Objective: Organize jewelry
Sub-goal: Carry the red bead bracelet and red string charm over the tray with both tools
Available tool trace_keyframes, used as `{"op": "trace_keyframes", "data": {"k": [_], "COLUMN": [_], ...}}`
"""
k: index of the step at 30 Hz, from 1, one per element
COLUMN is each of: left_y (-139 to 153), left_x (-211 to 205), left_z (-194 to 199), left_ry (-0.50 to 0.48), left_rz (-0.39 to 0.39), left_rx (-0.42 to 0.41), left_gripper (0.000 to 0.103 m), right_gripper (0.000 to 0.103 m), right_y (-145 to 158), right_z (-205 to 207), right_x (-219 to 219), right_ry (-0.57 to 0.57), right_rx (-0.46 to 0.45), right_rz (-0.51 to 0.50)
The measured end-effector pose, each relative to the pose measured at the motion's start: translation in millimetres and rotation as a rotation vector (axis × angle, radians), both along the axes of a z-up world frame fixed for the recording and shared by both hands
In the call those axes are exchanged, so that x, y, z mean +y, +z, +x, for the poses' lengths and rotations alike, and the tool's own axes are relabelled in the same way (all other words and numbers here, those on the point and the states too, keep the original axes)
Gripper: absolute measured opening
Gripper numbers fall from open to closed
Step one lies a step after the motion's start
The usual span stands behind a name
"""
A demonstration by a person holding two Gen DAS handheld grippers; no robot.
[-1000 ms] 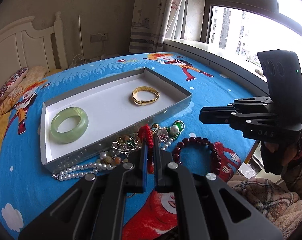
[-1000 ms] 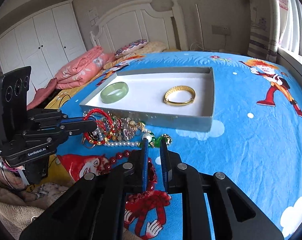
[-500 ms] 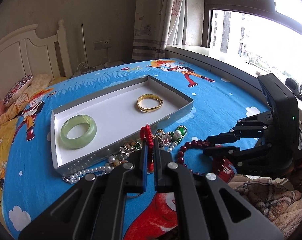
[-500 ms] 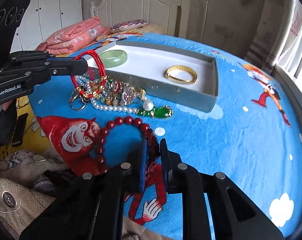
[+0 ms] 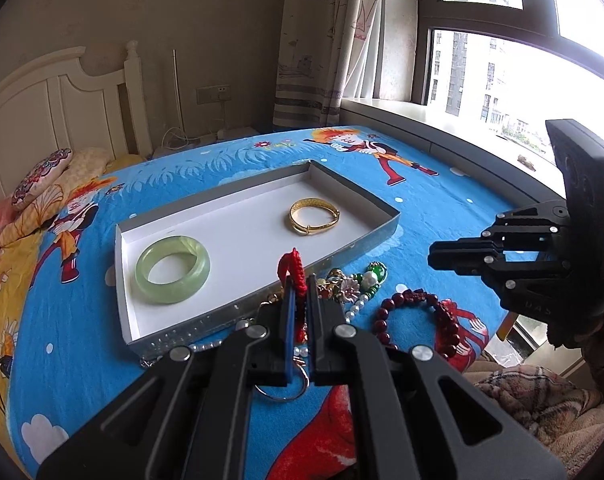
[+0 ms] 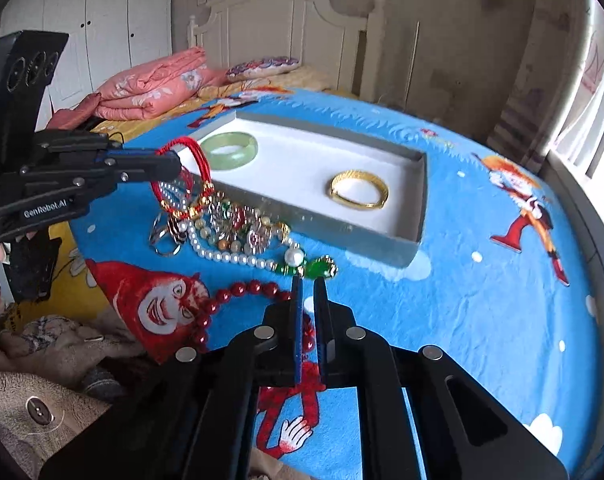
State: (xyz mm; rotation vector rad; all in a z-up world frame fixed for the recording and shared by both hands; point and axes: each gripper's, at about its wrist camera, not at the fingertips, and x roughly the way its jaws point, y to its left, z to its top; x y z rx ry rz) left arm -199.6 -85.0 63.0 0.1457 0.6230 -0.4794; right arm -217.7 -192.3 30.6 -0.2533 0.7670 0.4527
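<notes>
Left gripper (image 5: 297,280): jaws closed on a red braided cord bracelet (image 5: 291,268), pinched between the pads. In the right wrist view the cord loops hang from the left gripper (image 6: 173,164) down toward a tangled heap of mixed bead, metal and pearl jewelry (image 6: 229,228) lying on the blue cartoon-print bedsheet (image 6: 482,320).

Right gripper (image 6: 308,280): jaws nearly closed with a narrow gap; whether anything is held cannot be told. A dark red round-bead bracelet (image 6: 237,292) lies directly beneath and at 9 o'clock of the tips. A green gem pendant (image 6: 318,268) sits just beyond the tips at 12 o'clock, at the end of a white pearl strand (image 6: 221,256).

A shallow grey cardboard tray with white interior (image 6: 420,216) lies past the heap, between 11 and 1 o'clock in the right wrist view. Inside it, well apart: a pale green jade bangle (image 5: 173,269) toward the left end and a gold metal bangle (image 5: 314,216) toward the right end, in the left wrist view.

Beyond the tray: a white headboard (image 6: 285,32) and folded pink bedding (image 6: 157,84).
</notes>
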Motion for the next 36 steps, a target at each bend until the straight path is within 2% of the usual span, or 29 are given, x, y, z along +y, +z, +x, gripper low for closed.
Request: {"op": "trace_keyframes", "data": {"k": [3, 4, 6, 7, 8, 9, 10, 11, 13, 15, 17, 18, 19, 20, 23, 29, 31, 36], "left_y": [-1.0, -1.2, -1.6, -1.6, -1.3, -0.8, -0.4, -0.1, -0.2, -0.4, -0.4, -0.5, -0.2, 0.0, 0.5, 7.6, 12.6, 28.7], "left_x": [0.0, -0.7, -2.3, -3.0, -3.5, -3.7, -3.9, -3.5, -2.1, -0.7, -0.5, -0.6, -0.4, -0.3, -0.3, -1.9, -3.3, -2.0], "left_z": [0.5, 1.0, 2.4, 2.7, 2.6, 2.0, 1.7, 1.8, 2.5, 2.9, 3.0, 2.9, 3.1, 3.5, 5.1, 7.7, 10.2, 17.5], "left_ry": [-0.006, -0.009, -0.012, -0.013, -0.015, -0.017, -0.017, -0.017, -0.014, -0.011, -0.011, -0.013, -0.013, -0.013, -0.012, -0.017, -0.017, -0.013], "left_rz": [0.0, 0.002, 0.008, 0.011, 0.012, 0.014, 0.015, 0.013, 0.009, 0.005, 0.006, 0.008, 0.008, 0.008, 0.007, 0.018, 0.027, 0.026], "left_rx": [0.002, 0.002, 0.002, 0.001, 0.001, -0.002, -0.005, -0.005, -0.003, -0.001, -0.001, -0.002, -0.002, -0.002, -0.001, -0.019, -0.031, -0.061], "left_gripper": [0.004, 0.004, 0.004, 0.004, 0.004, 0.004, 0.004, 0.004, 0.004, 0.004, 0.004, 0.004, 0.004, 0.004, 0.004, 0.004, 0.004, 0.004], "right_gripper": [0.01, 0.013, 0.055, 0.092, 0.092, 0.084, 0.067, 0.058, 0.051, 0.049, 0.031, 0.029, 0.018, 0.015, 0.015, 0.015, 0.015, 0.015], "right_y": [-15.6, -15.4, -16.4, -16.7, -15.4, -15.1, -14.8, -14.3, -15.0, -13.1, -16.9, -21.1, -21.3, -21.9, -18.4, 29.5, 40.9, 72.1], "right_z": [3.8, 4.2, 7.8, 7.8, 5.3, 1.3, 0.8, 1.9, 5.9, 14.4, 21.4, 23.0, 20.9, 17.6, -2.3, -24.7, -26.7, -19.6], "right_x": [6.1, 7.5, 11.0, 14.3, 18.0, 23.5, 26.4, 28.3, 28.1, 18.3, 10.8, 9.9, 9.0, 10.3, 26.0, 31.6, 36.7, 38.4], "right_ry": [0.042, 0.057, 0.095, 0.105, 0.116, 0.142, 0.164, 0.171, 0.169, 0.167, 0.155, 0.154, 0.175, 0.19, 0.191, 0.182, 0.181, 0.158], "right_rx": [0.07, 0.057, 0.09, 0.096, 0.068, 0.055, 0.059, 0.074, 0.077, 0.114, 0.14, 0.142, 0.132, 0.112, -0.004, -0.188, -0.241, -0.327], "right_rz": [-0.018, -0.021, -0.017, -0.038, -0.074, -0.104, -0.114, -0.114, -0.149, -0.093, -0.09, -0.115, -0.097, -0.102, -0.239, -0.25, -0.285, -0.276]}}
